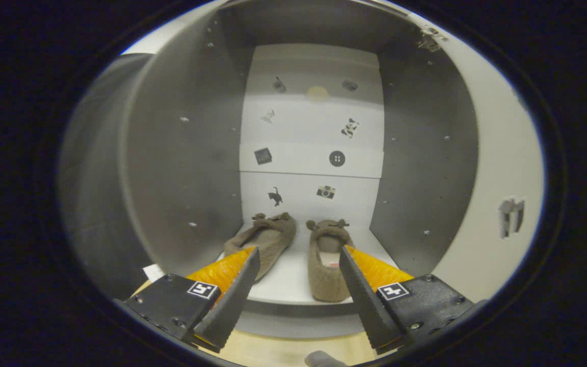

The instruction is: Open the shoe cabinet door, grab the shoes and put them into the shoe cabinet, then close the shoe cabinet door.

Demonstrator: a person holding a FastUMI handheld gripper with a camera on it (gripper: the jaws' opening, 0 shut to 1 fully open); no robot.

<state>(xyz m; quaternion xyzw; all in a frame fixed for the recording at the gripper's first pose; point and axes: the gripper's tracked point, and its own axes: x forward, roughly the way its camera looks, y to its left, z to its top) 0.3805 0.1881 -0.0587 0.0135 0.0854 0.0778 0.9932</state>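
Already the shoes point(298, 250) lie side by side on the bottom shelf point(286, 285) inside the shoe cabinet point(426, 153), toes toward its back wall. The gripper point(298, 257) hangs just in front of the opening, its jaws spread wide and pinching nothing. Placing looks done, so the closing step is in hand. Next, the gripper would need to back clear of the shelf, find the door and swing it shut.
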